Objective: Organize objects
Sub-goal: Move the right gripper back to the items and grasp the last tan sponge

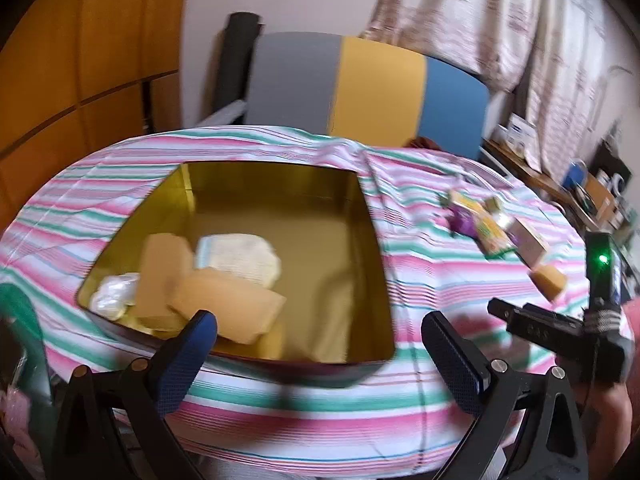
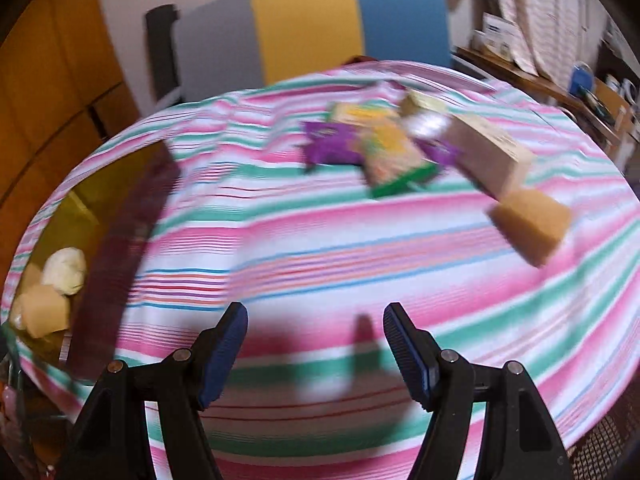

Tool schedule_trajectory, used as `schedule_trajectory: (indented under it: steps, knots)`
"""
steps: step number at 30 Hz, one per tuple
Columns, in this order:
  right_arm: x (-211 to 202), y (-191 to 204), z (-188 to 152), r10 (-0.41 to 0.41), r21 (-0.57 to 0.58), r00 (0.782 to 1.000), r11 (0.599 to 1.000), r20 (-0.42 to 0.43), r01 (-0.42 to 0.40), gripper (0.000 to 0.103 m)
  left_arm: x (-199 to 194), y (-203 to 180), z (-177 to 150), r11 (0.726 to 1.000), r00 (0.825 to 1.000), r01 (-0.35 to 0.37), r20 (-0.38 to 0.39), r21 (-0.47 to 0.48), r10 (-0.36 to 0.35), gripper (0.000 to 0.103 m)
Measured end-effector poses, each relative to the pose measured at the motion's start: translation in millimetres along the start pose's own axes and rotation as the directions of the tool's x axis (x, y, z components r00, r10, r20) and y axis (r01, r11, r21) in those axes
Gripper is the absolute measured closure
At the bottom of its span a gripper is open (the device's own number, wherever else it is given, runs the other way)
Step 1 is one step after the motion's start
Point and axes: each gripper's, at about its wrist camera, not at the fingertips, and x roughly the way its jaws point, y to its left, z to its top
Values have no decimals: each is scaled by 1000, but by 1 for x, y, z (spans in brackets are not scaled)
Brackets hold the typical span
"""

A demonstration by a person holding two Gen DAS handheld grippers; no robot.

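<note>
**Both grippers empty over the striped cloth**

We see our right gripper [image 2: 315, 354] released, the loose sponge [image 2: 532, 224] ahead to its right. Our left gripper [image 1: 320, 354], also spread and empty, hangs over the gold tin's [image 1: 372, 248] near rim.

A gold tin [image 1: 360, 248] holds tan sponges [image 1: 224, 304] and a white packet [image 1: 240, 256] (all bunched at one side). Packets, a box [image 2: 488, 156] and another sponge [image 2: 532, 220] lie on the striped cloth.

The right hand-held gripper [image 2: 316, 350] hangs with jaws apart, empty, over the striped surface [image 2: 320, 240]; sponge [image 2: 532, 224], box [image 2: 490, 156] and packets [image 2: 394, 156] lie beyond.
</note>
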Motion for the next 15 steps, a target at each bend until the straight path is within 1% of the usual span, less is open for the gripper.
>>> schedule_trajectory:
  steps: [4,6,10,15]
  knots:
    - [0,-38,0,-45,60,999,997,-8,46,31,3,-25,-2,997,999,44,-26,65,-42,0]
    - [-2,-56,3,-78,82,997,994,-4,78,31,4,-37,-1,994,998,55,-33,91,-52,0]
    - [-10,-90,15,-143,112,989,984,29,139,31,5,-54,0,988,996,80,-36,132,-76,0]
    - [-23,-131,30,-205,160,975,969,87,189,31,10,-77,-4,978,994,105,-61,182,-96,0]
